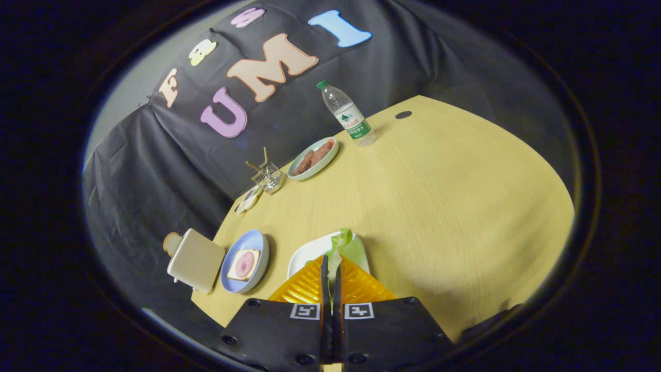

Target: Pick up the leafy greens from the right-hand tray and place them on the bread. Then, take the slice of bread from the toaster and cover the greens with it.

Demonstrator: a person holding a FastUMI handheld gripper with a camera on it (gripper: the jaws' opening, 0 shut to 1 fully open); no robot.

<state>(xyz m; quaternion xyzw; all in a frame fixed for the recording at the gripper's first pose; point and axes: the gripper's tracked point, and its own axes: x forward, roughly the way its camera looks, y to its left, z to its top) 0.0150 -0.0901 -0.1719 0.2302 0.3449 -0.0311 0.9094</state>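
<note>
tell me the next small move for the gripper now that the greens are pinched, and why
Probably lift a little and carry over to the blue plate. The gripper looks shut on the leafy greens, which stick out past the fingertips above the white tray. The bread on that plate, with a pink slice on top, lies uncovered beside the toaster.

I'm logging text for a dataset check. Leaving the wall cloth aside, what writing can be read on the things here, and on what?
Clear plastic water bottle, green-and-white label: too small to read.
Black-and-white square markers on the gripper, shut on the leafy greens: coded patterns, no words.
</note>
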